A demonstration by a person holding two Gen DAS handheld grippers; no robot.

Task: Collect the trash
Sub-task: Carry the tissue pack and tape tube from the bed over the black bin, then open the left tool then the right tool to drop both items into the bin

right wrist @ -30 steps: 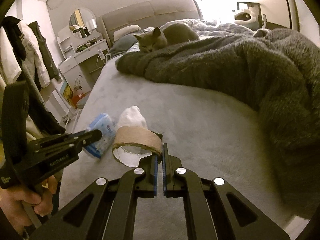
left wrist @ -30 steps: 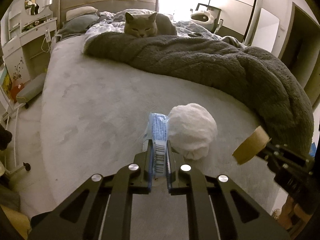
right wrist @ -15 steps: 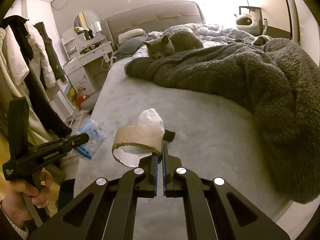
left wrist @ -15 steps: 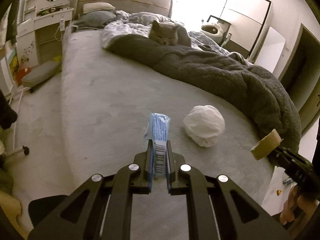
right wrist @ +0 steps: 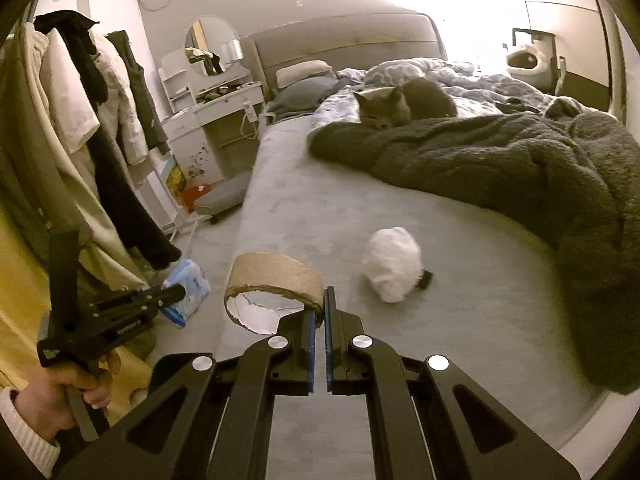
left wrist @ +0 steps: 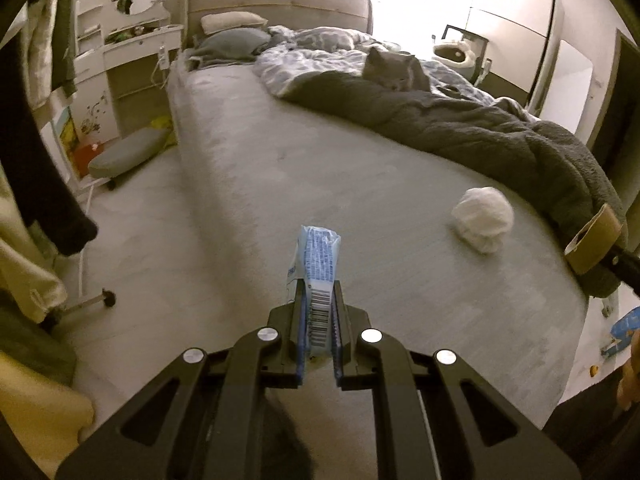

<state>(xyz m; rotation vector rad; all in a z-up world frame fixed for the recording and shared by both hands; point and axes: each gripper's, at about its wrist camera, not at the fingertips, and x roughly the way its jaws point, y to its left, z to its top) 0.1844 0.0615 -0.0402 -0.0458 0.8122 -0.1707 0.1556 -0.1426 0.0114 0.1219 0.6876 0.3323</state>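
Here the left claw (left wrist: 318, 312) pinches a crumpled blue-and-white wrapper (left wrist: 316, 260) with a barcode, held in the air over the bed's (left wrist: 320, 168) near edge. The right claw (right wrist: 319, 312) is clamped on a brown cardboard tape ring (right wrist: 274, 270), its lower rim partly hidden. A white tissue ball (right wrist: 394, 264) lies on the bed, covering a small dark object too obscured to identify.

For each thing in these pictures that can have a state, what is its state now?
left gripper: shut on the blue wrapper, held up
right gripper: shut on the wall of the cardboard roll, lifted off the bed
white paper ball: crumpled, lying loose on the bed
grey blanket: rumpled, pushed to one side
cat: lying down
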